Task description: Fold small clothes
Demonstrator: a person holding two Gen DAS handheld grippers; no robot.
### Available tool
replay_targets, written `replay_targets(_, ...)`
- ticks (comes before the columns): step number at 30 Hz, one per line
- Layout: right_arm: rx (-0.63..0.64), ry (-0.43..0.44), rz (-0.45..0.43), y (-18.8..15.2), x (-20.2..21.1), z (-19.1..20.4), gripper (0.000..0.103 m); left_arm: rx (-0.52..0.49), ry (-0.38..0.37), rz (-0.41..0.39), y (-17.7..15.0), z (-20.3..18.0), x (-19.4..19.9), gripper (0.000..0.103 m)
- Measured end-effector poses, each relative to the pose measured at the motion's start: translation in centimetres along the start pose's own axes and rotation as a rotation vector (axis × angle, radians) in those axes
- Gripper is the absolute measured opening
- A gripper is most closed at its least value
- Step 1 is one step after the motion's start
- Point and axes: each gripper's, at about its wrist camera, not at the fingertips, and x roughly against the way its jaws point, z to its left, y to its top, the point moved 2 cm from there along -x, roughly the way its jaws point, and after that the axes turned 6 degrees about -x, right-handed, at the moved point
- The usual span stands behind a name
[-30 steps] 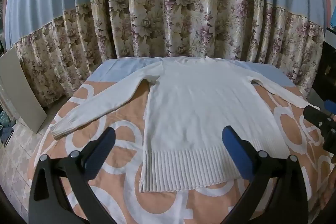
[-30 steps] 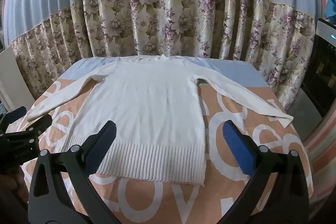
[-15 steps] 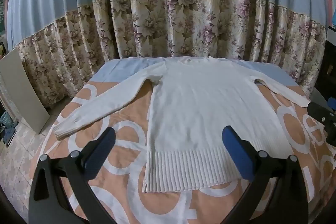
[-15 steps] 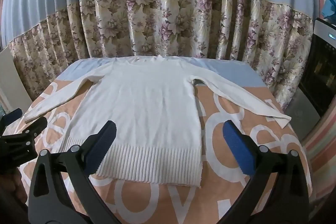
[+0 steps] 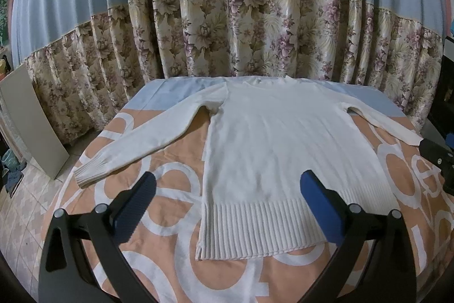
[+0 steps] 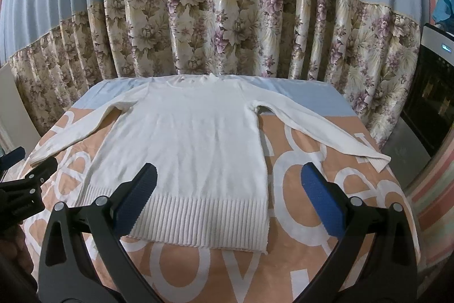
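A white sweater (image 5: 272, 155) lies flat in the middle of the frame on an orange and white cloth (image 5: 176, 217), sleeves spread out to both sides, and the left claw (image 5: 227, 206) and right claw (image 6: 227, 203) hang wide open near its bottom edge, holding nothing.
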Motion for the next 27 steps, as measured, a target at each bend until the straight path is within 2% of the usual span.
replay_targets(27,-0.004,-0.02,-0.005,-0.33,0.11,-0.4,0.1,0.011,0.008,0.006,0.1,0.56,0.09,0.101)
